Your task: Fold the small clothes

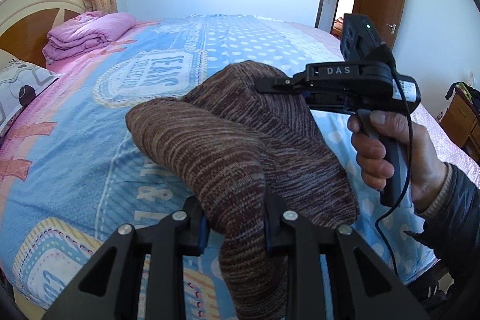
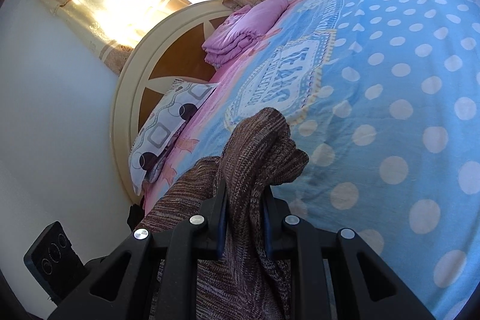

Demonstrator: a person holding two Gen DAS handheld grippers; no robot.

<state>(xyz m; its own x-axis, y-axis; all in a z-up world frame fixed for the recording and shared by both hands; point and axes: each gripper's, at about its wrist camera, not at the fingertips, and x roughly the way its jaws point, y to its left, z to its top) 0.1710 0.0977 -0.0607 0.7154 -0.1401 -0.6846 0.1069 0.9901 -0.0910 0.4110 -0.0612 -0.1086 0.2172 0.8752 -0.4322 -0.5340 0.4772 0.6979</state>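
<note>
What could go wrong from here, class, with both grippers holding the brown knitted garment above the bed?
1. The left gripper pinches only a bunched edge of the brown knitted garment; the stretchy knit might slip out.
2. The right gripper also clamps a wad, so the fold may come out lumpy and uneven.
3. The dangling black cable by the hand could snag the knit.

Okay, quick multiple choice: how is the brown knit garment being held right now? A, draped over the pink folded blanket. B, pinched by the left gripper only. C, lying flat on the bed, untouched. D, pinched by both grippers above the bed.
D: the brown knit garment is clamped in the left gripper and also in the right gripper, raised over the bed.
</note>
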